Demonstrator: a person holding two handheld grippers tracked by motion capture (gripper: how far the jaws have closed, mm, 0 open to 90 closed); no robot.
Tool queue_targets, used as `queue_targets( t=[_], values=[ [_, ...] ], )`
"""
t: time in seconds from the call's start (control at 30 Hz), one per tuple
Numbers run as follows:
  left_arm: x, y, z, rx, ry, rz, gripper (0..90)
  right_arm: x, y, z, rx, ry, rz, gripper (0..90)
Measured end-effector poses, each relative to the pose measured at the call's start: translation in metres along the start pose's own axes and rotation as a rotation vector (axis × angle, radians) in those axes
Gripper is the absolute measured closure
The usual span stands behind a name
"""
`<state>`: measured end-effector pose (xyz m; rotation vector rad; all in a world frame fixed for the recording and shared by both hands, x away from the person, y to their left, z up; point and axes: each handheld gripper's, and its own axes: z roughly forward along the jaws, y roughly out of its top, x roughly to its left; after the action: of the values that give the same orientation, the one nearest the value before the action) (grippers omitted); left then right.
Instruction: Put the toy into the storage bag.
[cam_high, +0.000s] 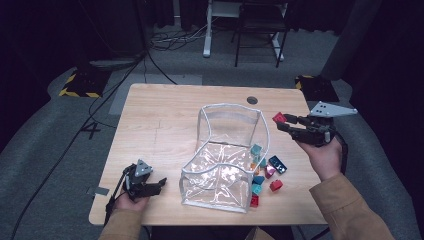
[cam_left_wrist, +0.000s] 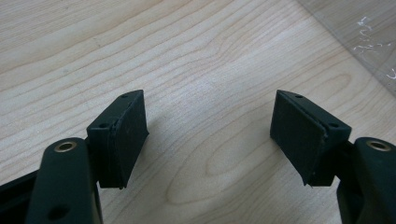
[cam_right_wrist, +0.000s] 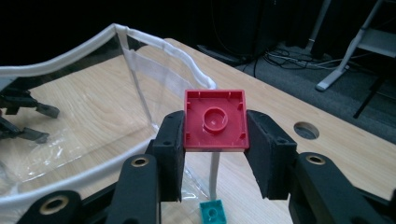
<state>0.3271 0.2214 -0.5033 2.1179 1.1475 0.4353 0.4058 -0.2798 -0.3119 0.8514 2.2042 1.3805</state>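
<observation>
A red square brick (cam_right_wrist: 215, 120) is clamped between the pads of my right gripper (cam_right_wrist: 215, 140), its hollow underside facing the camera. In the high view that gripper (cam_high: 284, 121) holds the red brick (cam_high: 279, 118) in the air just right of the clear plastic bag (cam_high: 230, 155), near its upper right corner. The bag's white-trimmed rim (cam_right_wrist: 163, 46) stands open in front of the brick. My left gripper (cam_high: 161, 184) rests low at the table's front left, open, with bare wood between its pads (cam_left_wrist: 126, 135).
Several loose bricks in teal, red, dark blue and pink (cam_high: 267, 172) lie along the bag's right side. A teal brick (cam_right_wrist: 212, 212) sits below my right jaws. A round cable hole (cam_high: 252, 100) is at the table's far edge. Chair and desk legs stand beyond.
</observation>
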Motion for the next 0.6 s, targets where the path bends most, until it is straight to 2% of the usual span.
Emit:
queue_targets(
  t=[0.27, 0.6],
  values=[
    [0.000, 0.000, 0.000, 0.000, 0.000, 0.001, 27.2, 0.013, 0.020, -0.001, -0.010, 0.039, -0.025, 58.6],
    [0.000, 0.000, 0.000, 0.000, 0.000, 0.001, 27.0, 0.033, 0.044, 0.011, 0.006, 0.106, -0.051, 58.6]
  ],
)
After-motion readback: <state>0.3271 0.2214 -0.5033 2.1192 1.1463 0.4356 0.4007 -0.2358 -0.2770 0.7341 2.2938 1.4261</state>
